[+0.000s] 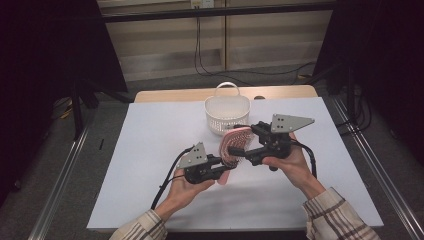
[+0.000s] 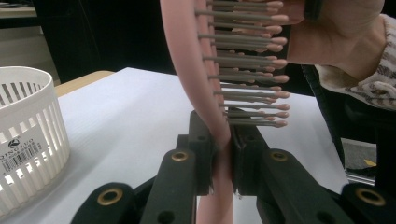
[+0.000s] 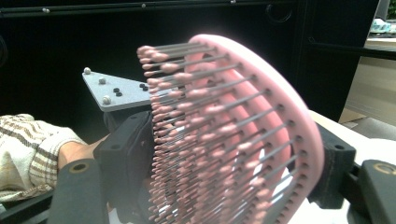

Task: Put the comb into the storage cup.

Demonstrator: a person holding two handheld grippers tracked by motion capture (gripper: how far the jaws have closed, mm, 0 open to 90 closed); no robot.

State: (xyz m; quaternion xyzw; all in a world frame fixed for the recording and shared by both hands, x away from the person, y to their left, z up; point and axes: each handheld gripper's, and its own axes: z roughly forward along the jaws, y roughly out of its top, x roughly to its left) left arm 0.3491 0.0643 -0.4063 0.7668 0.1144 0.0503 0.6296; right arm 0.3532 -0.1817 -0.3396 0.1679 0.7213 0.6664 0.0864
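The left gripper (image 1: pixel 226 165) clamps the brush (image 1: pixel 235 142) handle while the right gripper's (image 1: pixel 245 146) open jaws straddle its head; next, close and take over.

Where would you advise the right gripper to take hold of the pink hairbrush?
Across the head of the pink hairbrush, one jaw on the smooth back, one at the bristle side. The left gripper already clamps the narrow neck, leaving the head free.

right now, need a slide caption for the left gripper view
Left tool clamps the neck of a pink hairbrush, bristles toward the person's other hand, white slotted basket at left.
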